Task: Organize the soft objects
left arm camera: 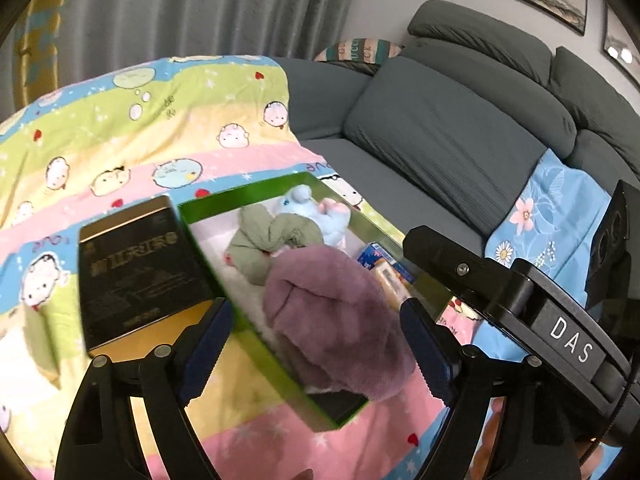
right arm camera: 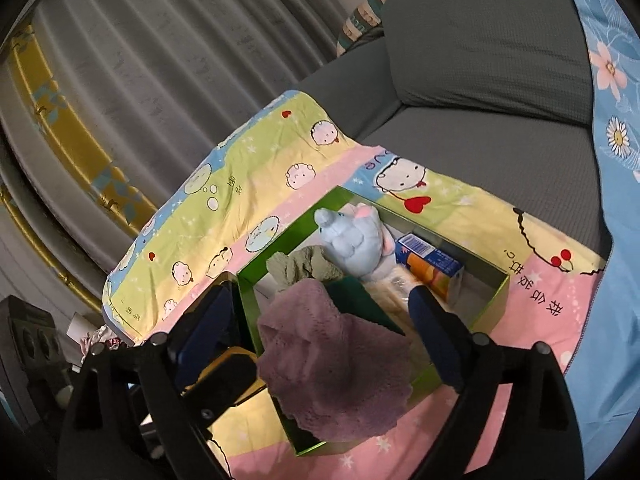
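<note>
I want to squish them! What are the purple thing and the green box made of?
The purple cloth looks like fluffy fleece or terry: fuzzy, matte, draped over the box edge. The green box looks like glossy cardboard: thin straight walls, shiny; it could be something else.

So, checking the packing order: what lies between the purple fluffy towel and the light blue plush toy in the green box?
A crumpled olive-green cloth, clearest in the left wrist view.

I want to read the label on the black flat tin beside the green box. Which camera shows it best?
The left wrist view: the black flat tin lies face up, whole, its gold lettering visible though blurred. The right wrist view shows only a dark, yellow-edged corner behind the hand-held gripper's finger.
</note>
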Demonstrator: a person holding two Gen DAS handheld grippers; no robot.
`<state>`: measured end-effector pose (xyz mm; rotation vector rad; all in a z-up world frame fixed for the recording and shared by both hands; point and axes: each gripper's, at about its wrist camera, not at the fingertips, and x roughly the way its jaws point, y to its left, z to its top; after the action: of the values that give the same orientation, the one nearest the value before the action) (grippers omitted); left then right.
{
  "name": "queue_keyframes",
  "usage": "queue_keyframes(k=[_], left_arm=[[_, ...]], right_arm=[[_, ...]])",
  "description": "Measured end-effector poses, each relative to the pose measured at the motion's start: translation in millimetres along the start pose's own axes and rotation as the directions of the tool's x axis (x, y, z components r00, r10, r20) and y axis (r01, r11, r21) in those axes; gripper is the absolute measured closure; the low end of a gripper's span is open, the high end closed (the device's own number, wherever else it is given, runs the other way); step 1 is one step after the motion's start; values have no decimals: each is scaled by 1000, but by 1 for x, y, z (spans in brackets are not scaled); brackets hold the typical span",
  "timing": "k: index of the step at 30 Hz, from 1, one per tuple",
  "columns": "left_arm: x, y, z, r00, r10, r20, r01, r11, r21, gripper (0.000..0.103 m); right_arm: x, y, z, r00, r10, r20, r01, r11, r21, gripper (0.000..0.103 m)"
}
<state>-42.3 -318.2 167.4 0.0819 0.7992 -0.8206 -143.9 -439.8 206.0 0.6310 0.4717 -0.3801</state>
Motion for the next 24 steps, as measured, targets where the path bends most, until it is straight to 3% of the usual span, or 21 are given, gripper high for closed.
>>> queue_keyframes(k=[14, 24], left_arm=[[-43, -2, -2, 997, 50, 54, -51, 999, 17, 17], [-48, -1, -3, 994, 81, 75, -83, 996, 19, 17]], right_arm=[[-45, 14, -8, 990, -90, 105, 95, 995, -41, 6], [-60, 18, -12, 980, -146, 138, 154, 987, -49, 4]])
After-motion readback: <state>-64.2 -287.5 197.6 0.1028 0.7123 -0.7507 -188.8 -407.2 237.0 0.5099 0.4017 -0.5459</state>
